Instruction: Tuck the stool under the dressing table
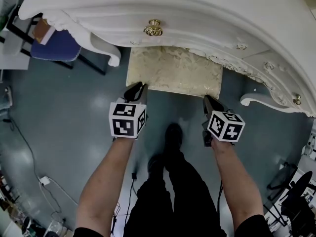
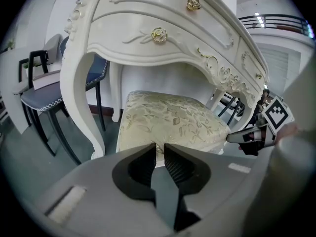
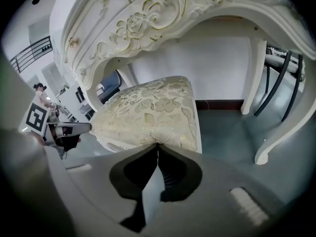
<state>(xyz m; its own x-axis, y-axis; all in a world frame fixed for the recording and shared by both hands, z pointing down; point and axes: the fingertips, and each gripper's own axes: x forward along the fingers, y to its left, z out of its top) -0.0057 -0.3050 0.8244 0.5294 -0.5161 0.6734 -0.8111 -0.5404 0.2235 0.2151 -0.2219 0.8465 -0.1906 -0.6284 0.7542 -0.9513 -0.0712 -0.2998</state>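
The stool has a cream floral cushion and stands half under the white dressing table, its near edge toward me. My left gripper is at the stool's near left corner, tips touching the cushion edge. In the left gripper view the jaws show only a thin slit, nothing between them, with the stool right ahead. My right gripper is at the near right corner. Its jaws are shut, tips meeting at the cushion's edge.
The table's curved legs flank the stool. A black chair with a blue seat stands at the left. Cables and a plug lie on the grey floor. The person's dark shoes are just behind the grippers.
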